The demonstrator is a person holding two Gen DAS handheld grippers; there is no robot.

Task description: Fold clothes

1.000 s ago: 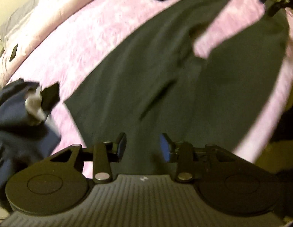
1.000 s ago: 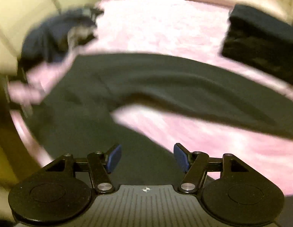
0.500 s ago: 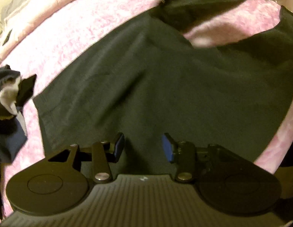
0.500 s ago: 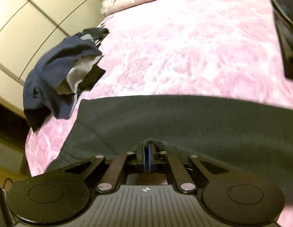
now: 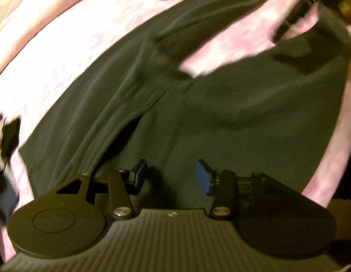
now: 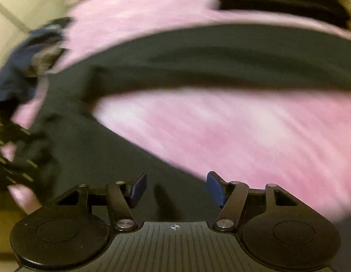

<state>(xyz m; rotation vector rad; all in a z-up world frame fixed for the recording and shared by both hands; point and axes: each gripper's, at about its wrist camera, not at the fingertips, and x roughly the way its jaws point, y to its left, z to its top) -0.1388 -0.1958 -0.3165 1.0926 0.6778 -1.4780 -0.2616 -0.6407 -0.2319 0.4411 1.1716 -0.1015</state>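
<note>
Left wrist view: the dark garment [image 5: 198,113] is seen spread, unfolded, on the pink bedcover [image 5: 62,45], while the left gripper [image 5: 169,176] and right gripper [image 6: 175,188], both empty, are opening above it.

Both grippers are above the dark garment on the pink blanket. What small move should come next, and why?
Probably lower the left gripper onto the dark garment and pinch its near edge. Its jaws are opening with only flat cloth below them, nothing held. The right gripper is also opening and empty, and the garment still lies spread on the pink blanket.
</note>
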